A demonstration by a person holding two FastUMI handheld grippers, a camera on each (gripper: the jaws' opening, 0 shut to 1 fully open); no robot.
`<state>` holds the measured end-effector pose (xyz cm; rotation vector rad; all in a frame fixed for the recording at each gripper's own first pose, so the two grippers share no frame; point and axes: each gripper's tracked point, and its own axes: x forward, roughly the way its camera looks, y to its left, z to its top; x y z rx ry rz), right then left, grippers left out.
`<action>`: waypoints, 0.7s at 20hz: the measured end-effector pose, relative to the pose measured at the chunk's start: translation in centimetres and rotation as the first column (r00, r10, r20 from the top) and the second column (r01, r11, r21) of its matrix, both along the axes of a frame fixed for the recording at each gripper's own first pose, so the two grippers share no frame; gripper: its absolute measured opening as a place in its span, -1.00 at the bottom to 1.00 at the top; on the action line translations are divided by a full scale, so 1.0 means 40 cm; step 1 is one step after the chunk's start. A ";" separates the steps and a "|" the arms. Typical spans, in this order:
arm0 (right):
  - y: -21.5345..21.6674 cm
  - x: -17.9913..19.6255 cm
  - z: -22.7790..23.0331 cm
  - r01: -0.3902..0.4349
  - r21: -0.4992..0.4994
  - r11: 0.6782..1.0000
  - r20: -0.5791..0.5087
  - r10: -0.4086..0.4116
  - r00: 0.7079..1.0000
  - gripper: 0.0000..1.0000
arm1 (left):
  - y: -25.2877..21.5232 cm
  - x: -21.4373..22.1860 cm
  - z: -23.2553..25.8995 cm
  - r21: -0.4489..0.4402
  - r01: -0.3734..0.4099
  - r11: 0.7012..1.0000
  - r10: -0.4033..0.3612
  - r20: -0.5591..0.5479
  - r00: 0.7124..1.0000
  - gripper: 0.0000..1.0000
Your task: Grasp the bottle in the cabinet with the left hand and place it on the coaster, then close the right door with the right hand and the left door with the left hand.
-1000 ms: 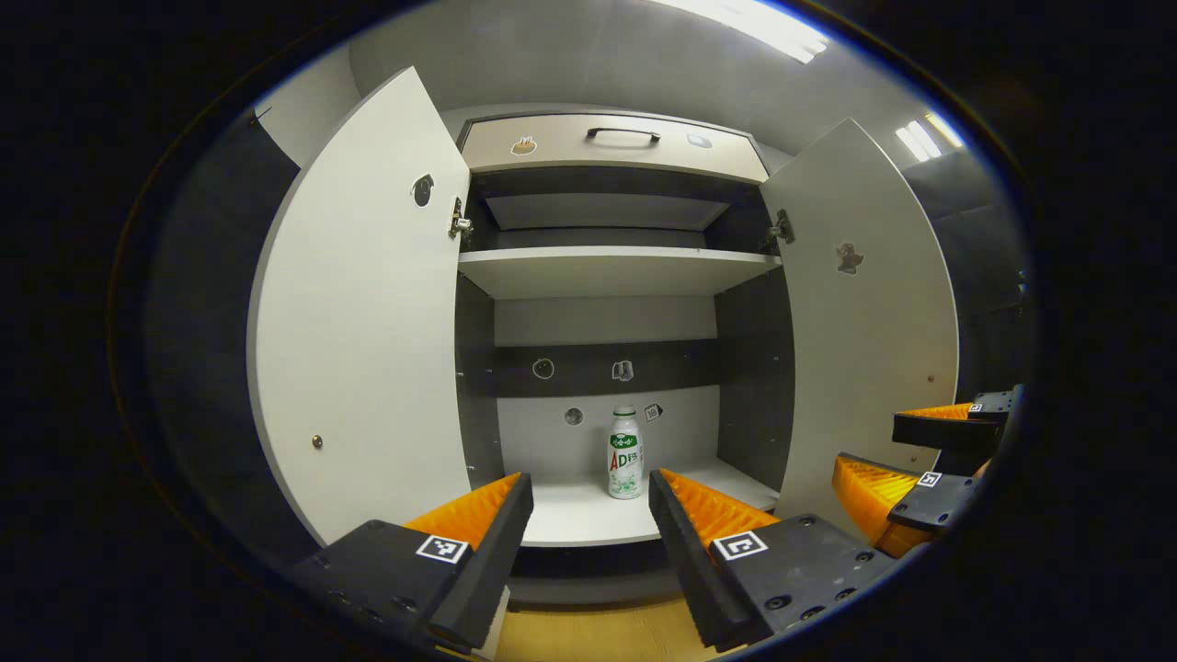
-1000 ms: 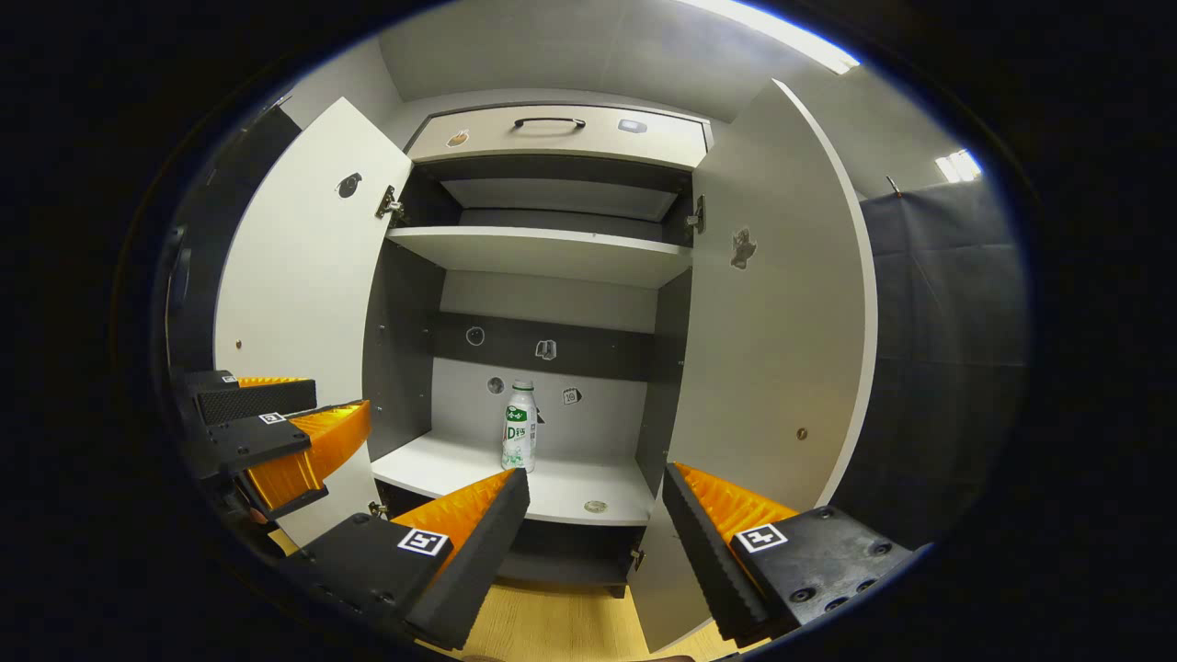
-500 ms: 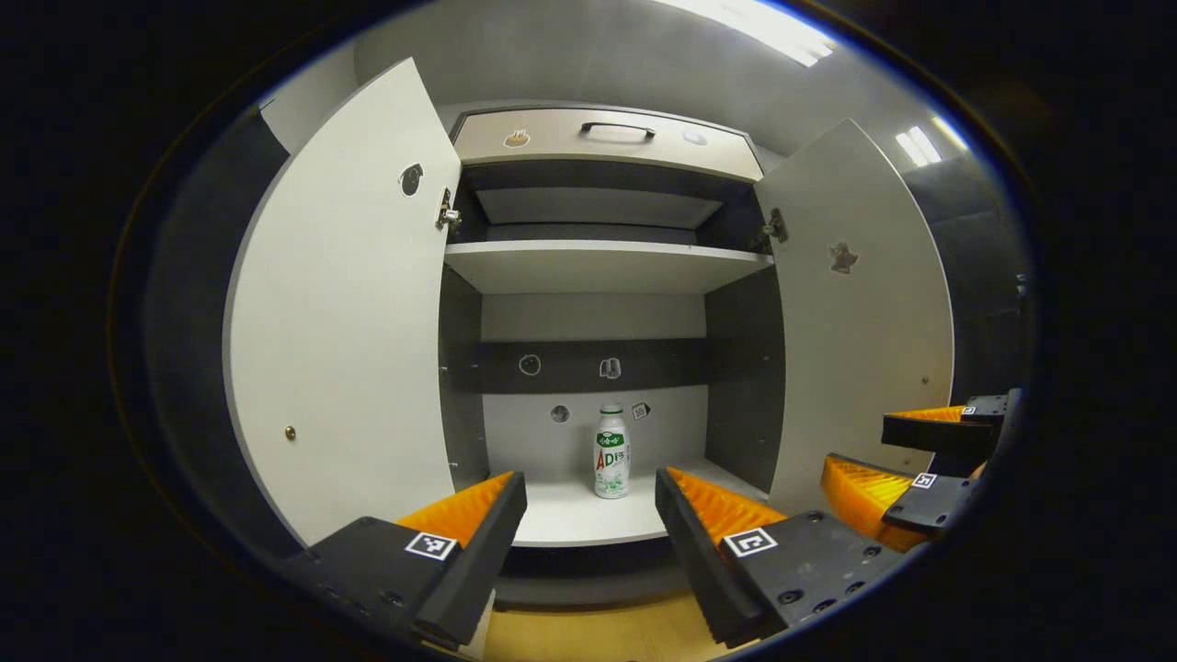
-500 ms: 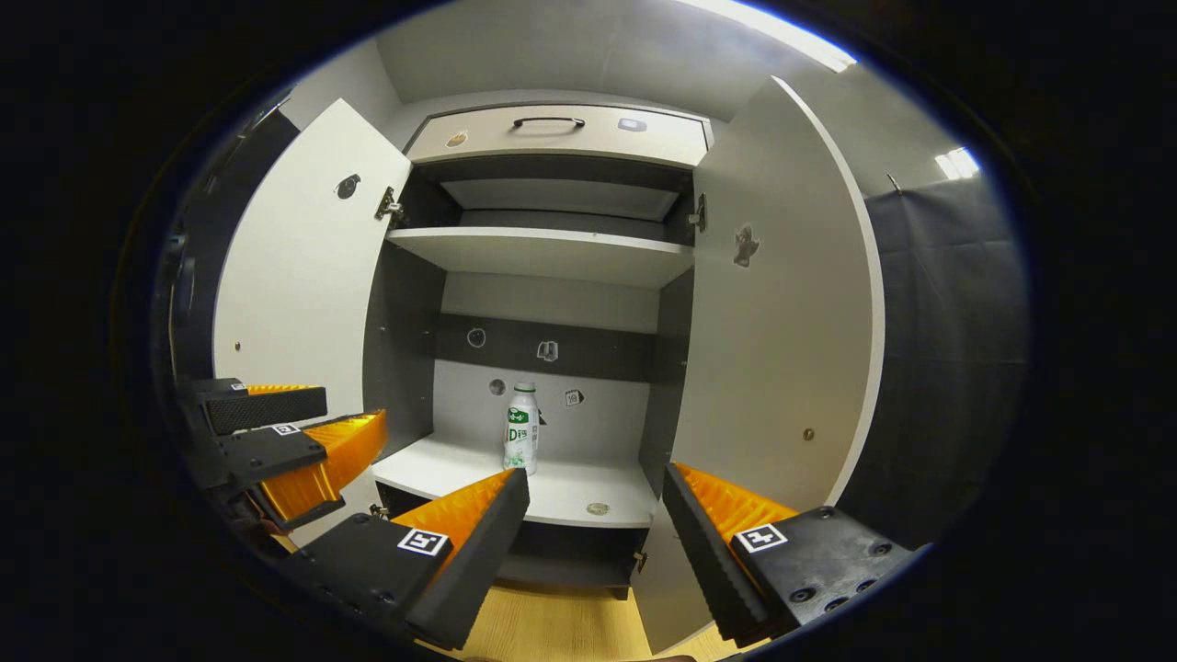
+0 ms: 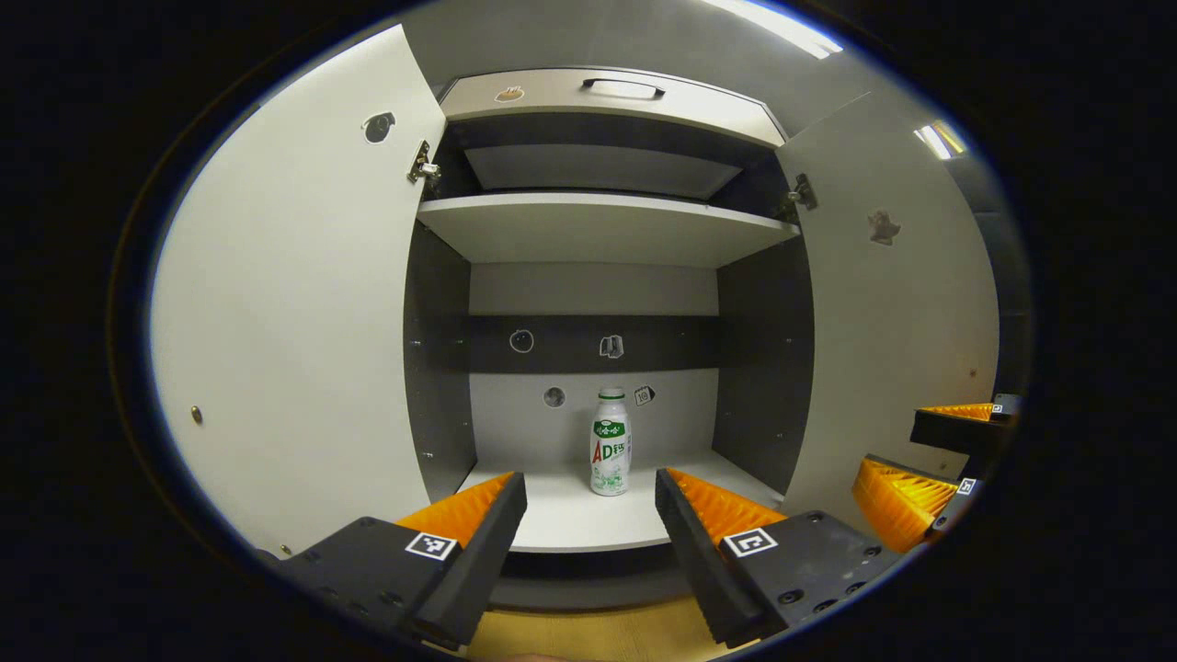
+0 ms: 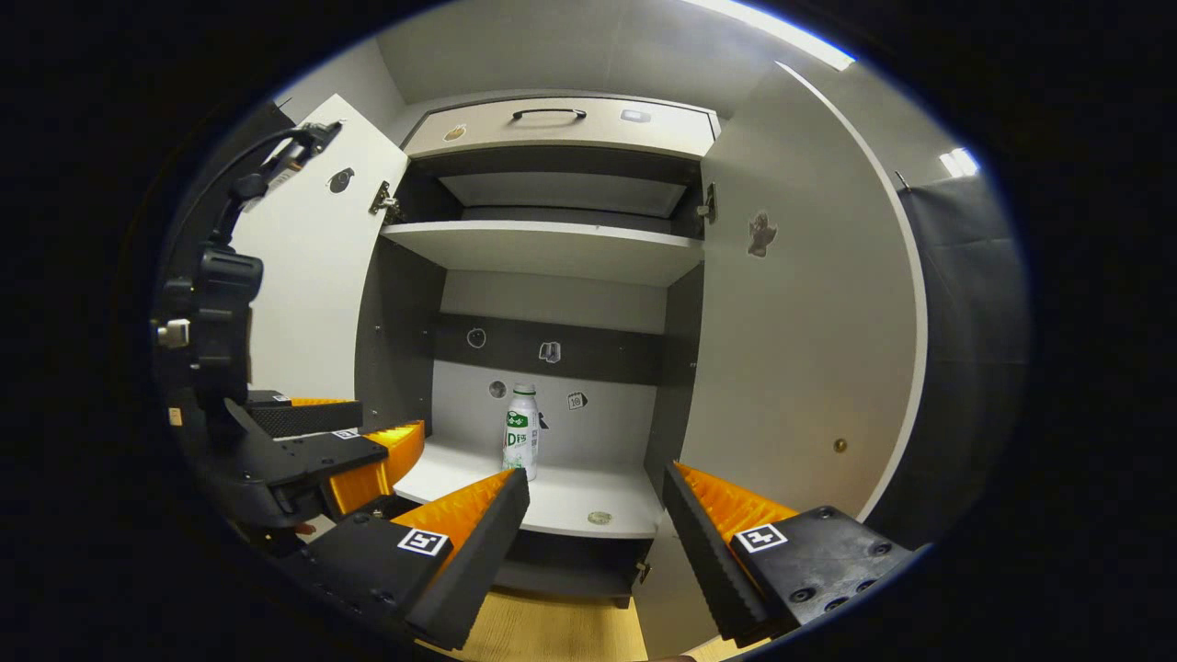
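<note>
Standing upright near the back of the cabinet's lower shelf [image 5: 570,524], the bottle [image 5: 611,442] is untouched, so nothing of the task looks done yet. The left gripper [image 5: 588,501] is aimed at it from outside the cabinet, its fingers spread wide apart with the bottle framed between them but well beyond their tips. The right gripper [image 6: 596,501] hangs beside it, fingers likewise apart and holding nothing. In the right gripper view a small round disc [image 6: 599,518] lies near the shelf's front edge, to the right of the bottle; it may be the coaster, though it is too small to be sure. Both the left door [image 5: 303,303] and the right door [image 5: 897,313] stand swung fully open. Everything remains: grasp, placement, then closing each door.
</note>
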<state>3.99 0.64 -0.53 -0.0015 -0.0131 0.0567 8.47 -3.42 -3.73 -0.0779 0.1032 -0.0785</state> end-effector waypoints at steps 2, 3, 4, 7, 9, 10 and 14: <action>-0.001 0.031 0.001 -0.004 0.004 1.000 0.002 0.004 1.000 0.94 | -0.021 0.042 -0.013 -0.022 0.021 1.000 -0.021 -0.019 1.000 0.79; -0.003 0.046 0.002 -0.002 0.007 1.000 0.004 0.002 1.000 0.94 | -0.030 0.067 -0.018 -0.031 0.027 0.999 -0.028 -0.026 0.999 0.79; -0.004 0.062 0.002 -0.002 0.011 1.000 0.005 0.002 1.000 0.94 | -0.037 0.090 -0.024 -0.033 0.031 0.999 -0.032 -0.034 0.999 0.79; -0.009 0.109 -0.006 -0.001 0.034 0.999 -0.004 0.001 1.000 0.94 | -0.043 0.170 -0.027 0.003 0.026 1.000 -0.026 -0.025 0.999 0.80; -0.010 0.138 -0.020 0.001 0.051 0.999 -0.022 0.000 1.000 0.94 | -0.043 0.220 -0.018 0.005 0.016 1.000 -0.016 0.007 1.000 0.80; -0.013 0.151 -0.028 0.005 0.054 0.999 -0.032 -0.003 0.999 0.94 | -0.043 0.242 -0.016 0.007 0.012 1.000 -0.013 0.016 1.000 0.79; -0.007 0.194 -0.055 0.002 0.051 0.999 -0.052 0.001 0.999 0.94 | -0.069 0.327 -0.015 0.033 0.033 0.999 -0.034 0.042 0.999 0.79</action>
